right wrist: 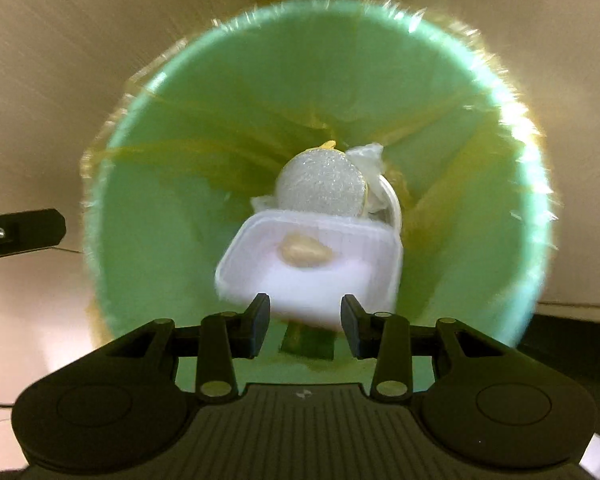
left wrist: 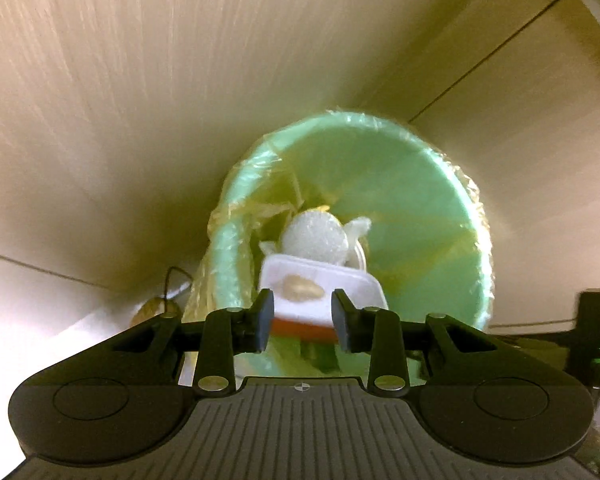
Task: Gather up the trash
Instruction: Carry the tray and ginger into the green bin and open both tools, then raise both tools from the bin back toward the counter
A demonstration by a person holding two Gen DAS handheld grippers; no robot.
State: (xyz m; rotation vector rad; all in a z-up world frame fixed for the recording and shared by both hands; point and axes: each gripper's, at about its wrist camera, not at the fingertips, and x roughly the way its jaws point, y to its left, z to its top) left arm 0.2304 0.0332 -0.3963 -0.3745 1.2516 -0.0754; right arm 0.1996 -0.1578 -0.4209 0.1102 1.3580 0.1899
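Item: green bin [right wrist: 172, 240], lined with a yellowish bag [right wrist: 532, 184]. Contents: white tray [right wrist: 324, 276] with a tan scrap, foam ball [right wrist: 320, 186] at its 12 o'clock.

Right gripper [right wrist: 305, 326]: over the bin mouth, jaws part open, nothing between them; tray lies below.

Left gripper [left wrist: 302, 320]: at the bin's 6 o'clock edge, jaws part open, empty.

Advice: probably a drop just made; lift straight up, clear of the liner.
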